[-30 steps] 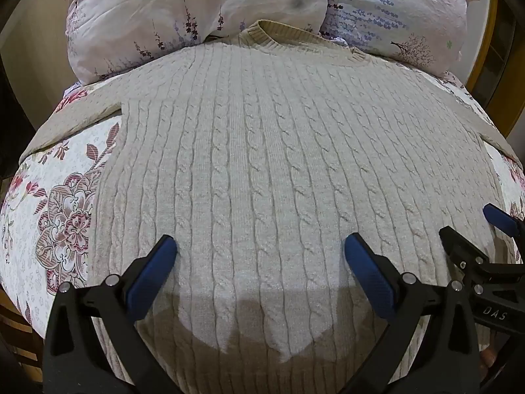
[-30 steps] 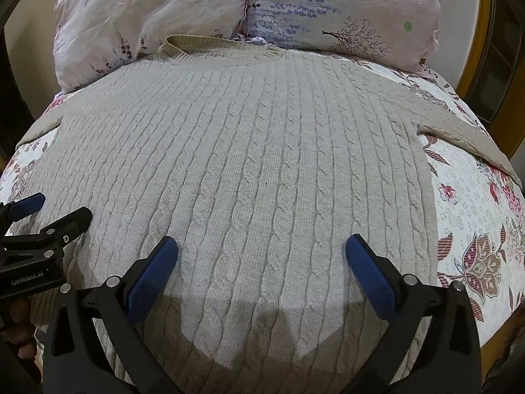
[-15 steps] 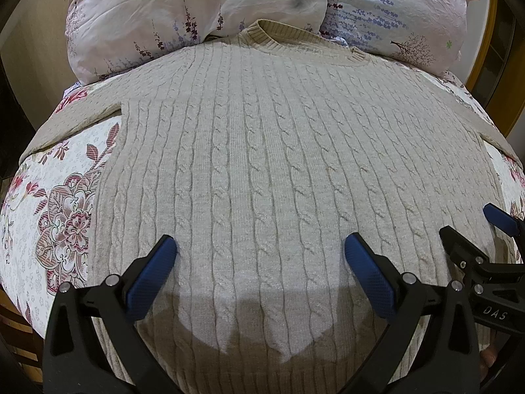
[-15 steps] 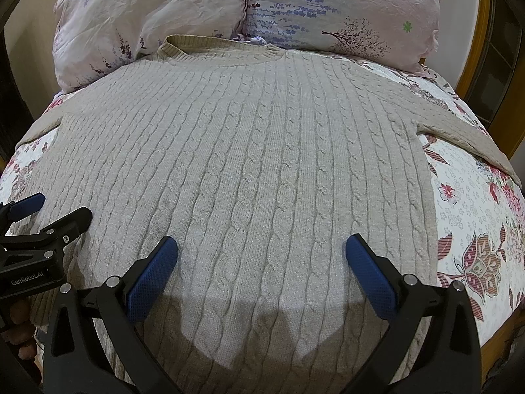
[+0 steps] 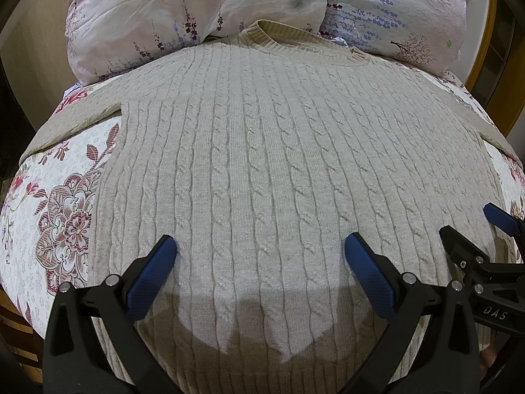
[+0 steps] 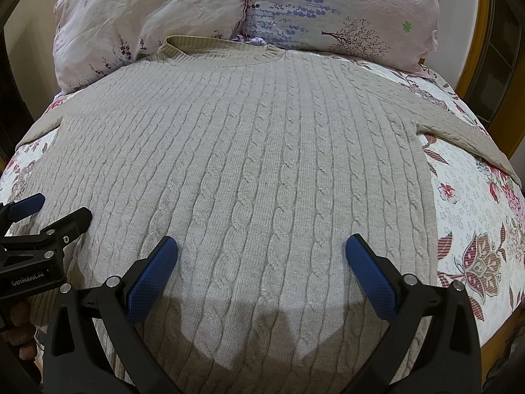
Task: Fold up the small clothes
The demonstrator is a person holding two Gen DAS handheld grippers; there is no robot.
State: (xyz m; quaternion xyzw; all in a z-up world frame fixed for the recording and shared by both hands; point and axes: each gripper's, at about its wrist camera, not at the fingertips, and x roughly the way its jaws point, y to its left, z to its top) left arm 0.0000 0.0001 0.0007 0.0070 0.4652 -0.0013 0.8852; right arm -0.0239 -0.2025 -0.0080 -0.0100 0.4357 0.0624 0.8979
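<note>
A beige cable-knit sweater (image 5: 262, 164) lies flat on the bed, collar toward the pillows, sleeves spread out to both sides. It also fills the right wrist view (image 6: 249, 170). My left gripper (image 5: 261, 246) is open and empty, hovering over the sweater's lower left part. My right gripper (image 6: 262, 246) is open and empty over the lower right part. Each gripper shows in the other's view: the right one at the right edge (image 5: 472, 226), the left one at the left edge (image 6: 59, 207).
The floral bedsheet (image 5: 49, 197) shows beside the sweater on the left, and on the right (image 6: 469, 216). Two pink floral pillows (image 5: 197, 10) (image 6: 344, 10) sit behind the collar. A wooden bed frame (image 6: 472, 65) rises at the far right.
</note>
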